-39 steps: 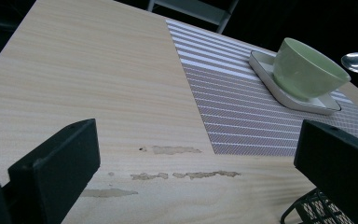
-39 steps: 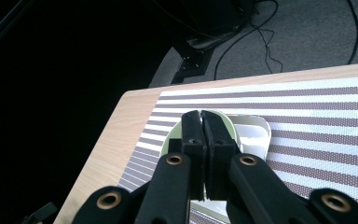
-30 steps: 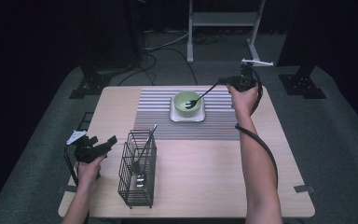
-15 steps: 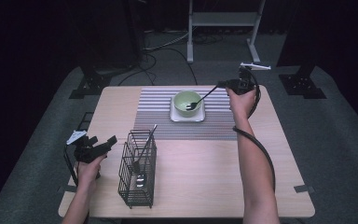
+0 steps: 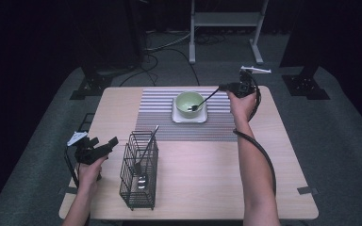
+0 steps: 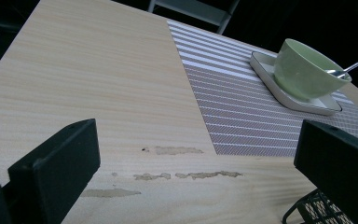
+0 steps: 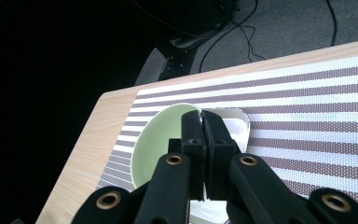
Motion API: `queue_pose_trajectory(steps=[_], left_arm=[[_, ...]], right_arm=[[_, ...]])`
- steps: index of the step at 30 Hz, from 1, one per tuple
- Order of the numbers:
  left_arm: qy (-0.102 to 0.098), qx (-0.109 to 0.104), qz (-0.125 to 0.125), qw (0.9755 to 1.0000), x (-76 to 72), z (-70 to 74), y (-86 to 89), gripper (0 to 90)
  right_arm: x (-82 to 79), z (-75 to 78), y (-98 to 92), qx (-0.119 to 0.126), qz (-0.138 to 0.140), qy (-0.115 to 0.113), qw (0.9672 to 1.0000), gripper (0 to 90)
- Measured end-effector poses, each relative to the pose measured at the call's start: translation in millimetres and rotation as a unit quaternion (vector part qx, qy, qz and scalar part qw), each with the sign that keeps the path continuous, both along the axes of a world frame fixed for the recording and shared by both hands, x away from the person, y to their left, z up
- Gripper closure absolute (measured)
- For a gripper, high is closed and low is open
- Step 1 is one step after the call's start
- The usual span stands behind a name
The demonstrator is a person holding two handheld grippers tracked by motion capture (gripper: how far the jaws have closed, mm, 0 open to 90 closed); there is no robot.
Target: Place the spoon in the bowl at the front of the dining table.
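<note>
The spoon [image 5: 202, 100] slants from the right gripper [image 5: 222, 87] down into the green bowl [image 5: 190, 103], its tip resting inside. The risk, as I judge it, is leverage: the jaws pinch only the handle's far end, so the spoon could twist in the grip or drag on the rim and tip the bowl off its white tray [image 5: 189, 116]. Those jaws are clenched tight on the handle. The left gripper [image 5: 107, 143], well apart from the bowl and just beside the wire rack [image 5: 139, 170], has its jaws spread wide, grasping nothing above the bench [image 5: 202, 183].
</note>
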State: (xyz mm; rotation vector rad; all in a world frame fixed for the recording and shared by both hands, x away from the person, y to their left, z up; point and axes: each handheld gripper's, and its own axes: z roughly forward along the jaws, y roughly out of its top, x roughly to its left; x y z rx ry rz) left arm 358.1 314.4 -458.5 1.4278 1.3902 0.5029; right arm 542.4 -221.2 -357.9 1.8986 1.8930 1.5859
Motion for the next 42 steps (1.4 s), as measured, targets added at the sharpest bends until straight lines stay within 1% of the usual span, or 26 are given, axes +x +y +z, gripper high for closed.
queue_pose_trajectory(steps=[7,17,18,22,25,27,32,38,42], left_arm=[[-0.001,-0.001,0.0,1.0,-0.2,0.4,0.1,0.0],[-0.001,-0.002,0.001,1.0,-0.2,0.8,-0.5,0.0],[-0.001,-0.001,0.0,1.0,-0.2,0.9,-0.7,0.0],[-0.001,-0.001,0.0,1.0,0.3,0.5,-1.3,0.0],[0.0,0.0,-0.001,1.0,1.4,-0.1,-1.5,0.0],[0.001,0.001,-0.001,1.0,2.5,-0.6,-2.5,0.0],[0.002,0.003,-0.003,1.0,3.8,-0.8,-3.7,0.0],[0.003,0.001,-0.003,1.0,4.8,-1.6,-4.8,0.0],[0.001,0.002,-0.005,1.0,5.9,-0.8,-5.8,0.0]], right_arm=[[0.8,-4.2,3.0,-0.002,0.003,0.003,1.0,88.1],[1.7,-14.5,3.7,-0.001,0.004,0.01,0.9999,87.9],[1.5,-15.5,3.5,0.002,0.004,0.012,0.9999,87.8],[1.8,-21.1,2.9,0.002,0.005,0.015,0.9999,87.6],[1.5,-24.6,3.9,0.006,0.005,0.018,0.9998,87.6],[1.7,-27.4,5.8,0.004,0.007,0.019,0.9998,87.4],[2.8,-32.7,5.9,0.009,0.008,0.024,0.9996,87.4],[3.7,-37.0,4.2,0.017,0.011,0.028,0.9994,84.7],[3.3,-40.9,4.9,0.022,0.013,0.03,0.9992,82.7]])
